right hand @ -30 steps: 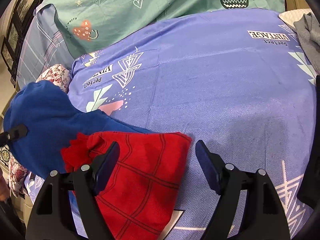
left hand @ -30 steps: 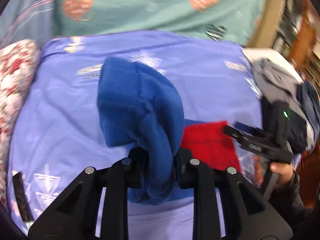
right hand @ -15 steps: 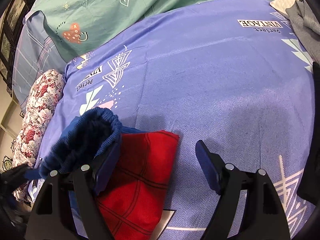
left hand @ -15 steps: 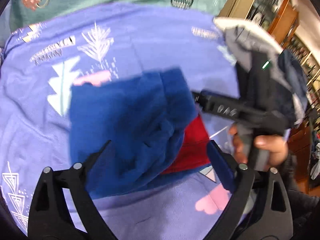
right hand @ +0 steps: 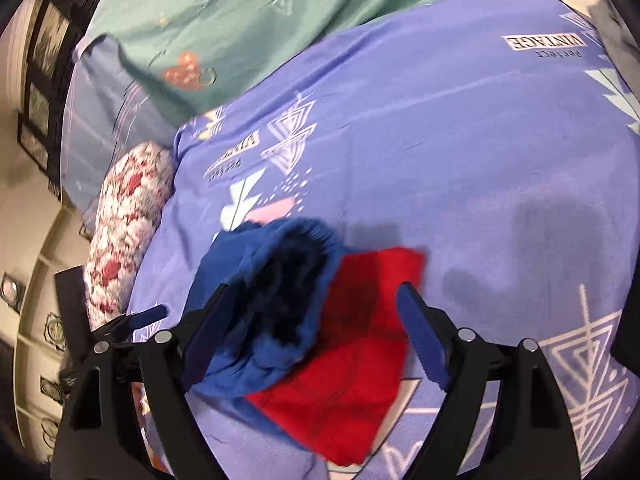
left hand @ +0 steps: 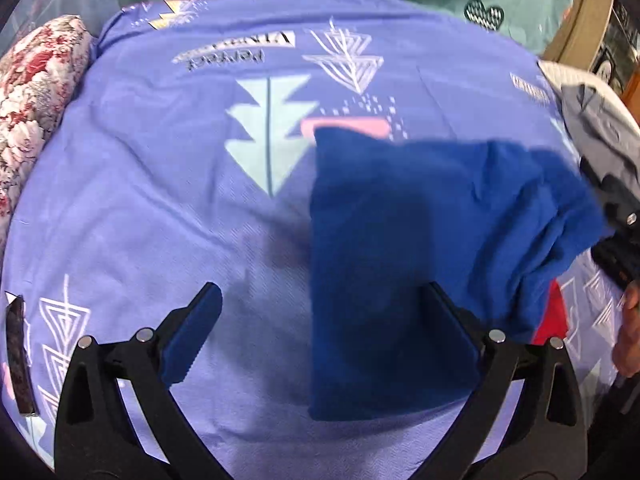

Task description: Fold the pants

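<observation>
**Blue pants released on the bed, both claws spread**

The left claw (left hand: 320, 330) stands with its jaws wide apart, having just been opening; the blue pants (left hand: 420, 248) lie under and between them, but neither pad presses the cloth. In the left wrist view the pants lie as a folded blue slab on the lilac bedspread (left hand: 160, 200), their left edge straight and their right part rumpled and bunched towards the right claw. A strip of the red garment (left hand: 554, 320) peeps out from beneath that rumpled right edge.

The right claw (right hand: 308, 332) is likewise spread, its jaws having opened a little further. In its view the gathered, open end of the pants, possibly the waistband though blur makes this uncertain, sits by the left finger (right hand: 208, 328), with the red cloth lying flat between the fingers and partly beneath the blue. Whether the left pad touches the blue fabric cannot be told; nothing is pinched between the two pads.

A hand (left hand: 628, 340) shows at the right edge of the left wrist view. At the far side of the bed lies a teal cover with heart prints (right hand: 240, 20), at the left a floral bolster (right hand: 124, 216), and at the far right a heap of grey clothes (left hand: 592, 128).
</observation>
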Demonstrator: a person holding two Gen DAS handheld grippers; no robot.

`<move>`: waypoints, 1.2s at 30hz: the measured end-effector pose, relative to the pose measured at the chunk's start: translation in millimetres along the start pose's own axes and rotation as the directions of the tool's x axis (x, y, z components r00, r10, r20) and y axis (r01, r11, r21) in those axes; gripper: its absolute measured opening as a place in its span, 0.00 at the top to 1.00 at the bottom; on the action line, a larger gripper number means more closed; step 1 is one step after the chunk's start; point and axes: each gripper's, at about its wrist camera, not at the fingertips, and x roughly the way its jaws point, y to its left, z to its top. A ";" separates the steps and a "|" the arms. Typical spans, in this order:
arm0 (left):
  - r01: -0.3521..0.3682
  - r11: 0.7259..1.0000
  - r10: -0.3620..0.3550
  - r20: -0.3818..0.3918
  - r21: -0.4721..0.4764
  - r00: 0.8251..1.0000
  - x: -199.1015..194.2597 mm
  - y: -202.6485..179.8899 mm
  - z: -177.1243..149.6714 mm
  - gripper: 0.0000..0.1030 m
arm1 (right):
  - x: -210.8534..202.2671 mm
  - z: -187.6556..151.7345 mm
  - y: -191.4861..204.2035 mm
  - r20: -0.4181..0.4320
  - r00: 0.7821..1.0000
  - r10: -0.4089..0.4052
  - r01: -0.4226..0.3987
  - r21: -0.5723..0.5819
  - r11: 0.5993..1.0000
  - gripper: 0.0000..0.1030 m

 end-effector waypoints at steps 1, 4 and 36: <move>0.000 1.000 0.000 0.009 0.000 1.000 2.4 -0.8 -3.2 0.02 | 1.9 -0.2 6.0 -0.010 1.000 0.002 -0.002 -0.014 1.000 0.19; 0.033 0.999 -0.033 0.004 -0.030 0.999 6.3 1.7 -3.5 0.02 | 11.0 0.1 22.3 -0.027 0.998 -0.055 0.053 -0.066 0.996 0.19; 0.172 0.976 -0.178 -0.030 -0.132 0.984 -1.1 10.1 -8.6 0.02 | -4.2 -23.6 23.0 -0.073 0.980 -0.184 0.176 -0.103 0.979 0.82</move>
